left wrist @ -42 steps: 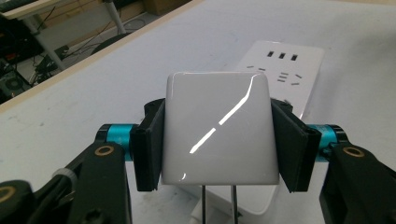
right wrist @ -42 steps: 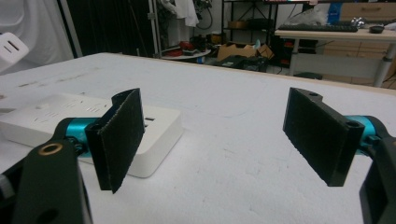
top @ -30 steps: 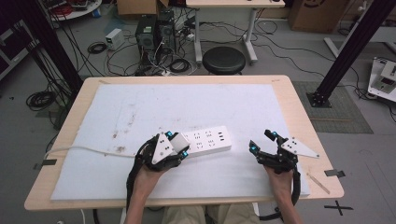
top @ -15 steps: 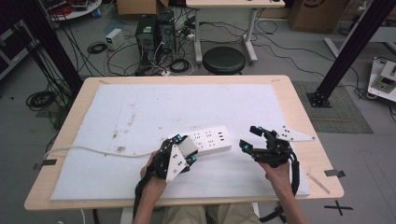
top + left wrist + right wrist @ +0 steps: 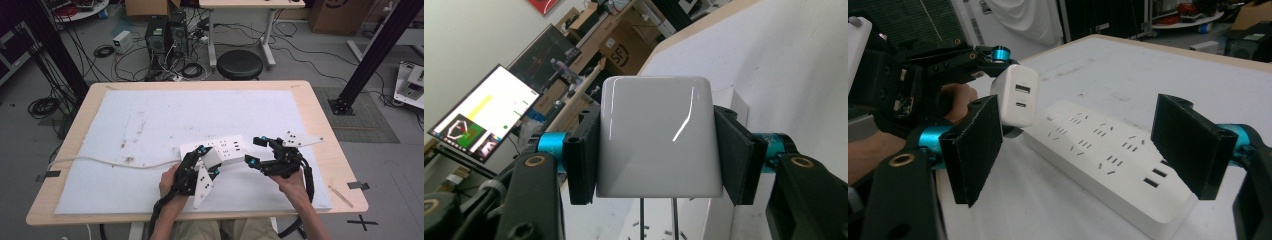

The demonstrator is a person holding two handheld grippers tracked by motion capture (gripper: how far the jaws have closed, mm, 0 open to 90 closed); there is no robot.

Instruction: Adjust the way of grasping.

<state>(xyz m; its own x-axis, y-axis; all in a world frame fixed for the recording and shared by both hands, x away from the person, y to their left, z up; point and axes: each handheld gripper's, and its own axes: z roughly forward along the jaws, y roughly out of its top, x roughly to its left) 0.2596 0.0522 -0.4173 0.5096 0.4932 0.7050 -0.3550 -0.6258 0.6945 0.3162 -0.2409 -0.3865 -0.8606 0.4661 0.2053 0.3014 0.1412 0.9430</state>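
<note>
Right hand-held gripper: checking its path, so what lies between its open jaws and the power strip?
Nothing: in the right gripper view, the right hand-held gripper is open, with only bare white mat before the power strip.

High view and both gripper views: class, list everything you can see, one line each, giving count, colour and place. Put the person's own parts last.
Charger: one, white, clamped in the left gripper, above the power strip.
Power strip: one, white, on the mat near the front of the table.
Cord: one, white, running left from the power strip across the mat.
Mat: one, white, covering most of the table.
Table: one, light wood.
Stool: one, black, on the floor beyond the table.
Computer towers: two, black, on the floor beyond the table.
Left gripper: one, black, shut on the charger.
Right gripper: one, black, open, at the strip's right end.
</note>
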